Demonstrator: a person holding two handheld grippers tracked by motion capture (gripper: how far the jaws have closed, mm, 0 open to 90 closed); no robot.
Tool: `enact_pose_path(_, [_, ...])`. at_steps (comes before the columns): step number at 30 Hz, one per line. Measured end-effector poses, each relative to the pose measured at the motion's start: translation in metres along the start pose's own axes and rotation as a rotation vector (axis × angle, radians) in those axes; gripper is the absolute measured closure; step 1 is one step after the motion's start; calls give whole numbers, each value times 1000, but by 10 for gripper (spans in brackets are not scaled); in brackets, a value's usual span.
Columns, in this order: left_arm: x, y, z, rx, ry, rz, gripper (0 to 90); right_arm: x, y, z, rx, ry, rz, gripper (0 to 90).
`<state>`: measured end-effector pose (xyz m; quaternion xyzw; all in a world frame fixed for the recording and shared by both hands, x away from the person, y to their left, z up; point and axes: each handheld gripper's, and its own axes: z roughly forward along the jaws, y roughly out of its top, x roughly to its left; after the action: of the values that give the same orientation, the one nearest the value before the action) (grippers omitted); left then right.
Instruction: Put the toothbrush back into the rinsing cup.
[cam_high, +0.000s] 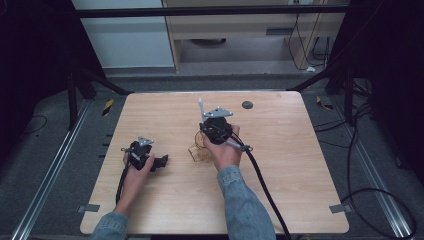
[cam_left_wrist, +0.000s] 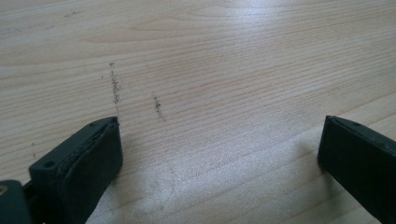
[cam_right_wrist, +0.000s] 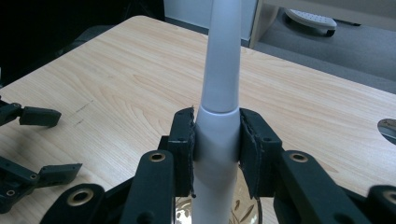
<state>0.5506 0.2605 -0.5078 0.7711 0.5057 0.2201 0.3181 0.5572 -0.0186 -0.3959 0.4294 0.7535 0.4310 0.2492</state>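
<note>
White handle (cam_right_wrist: 218, 135) — clamped in right gripper (cam_right_wrist: 217, 156) jaws, mid-table.

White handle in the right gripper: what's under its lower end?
Below the white handle, clamped in the right gripper, a clear glass-like thing with brownish marks shows above the table. The handle's tip and most of that thing are covered.
</note>
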Motion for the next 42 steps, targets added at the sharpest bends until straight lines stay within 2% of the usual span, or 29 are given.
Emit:
enact_pose_path(24, [0,0,0,0,0,0,0,2,-6,5,39,8,-9,678])
enact_pose_path(42, [0,0,0,1,-1,1,0,3,-5,13,40,11,-18,675])
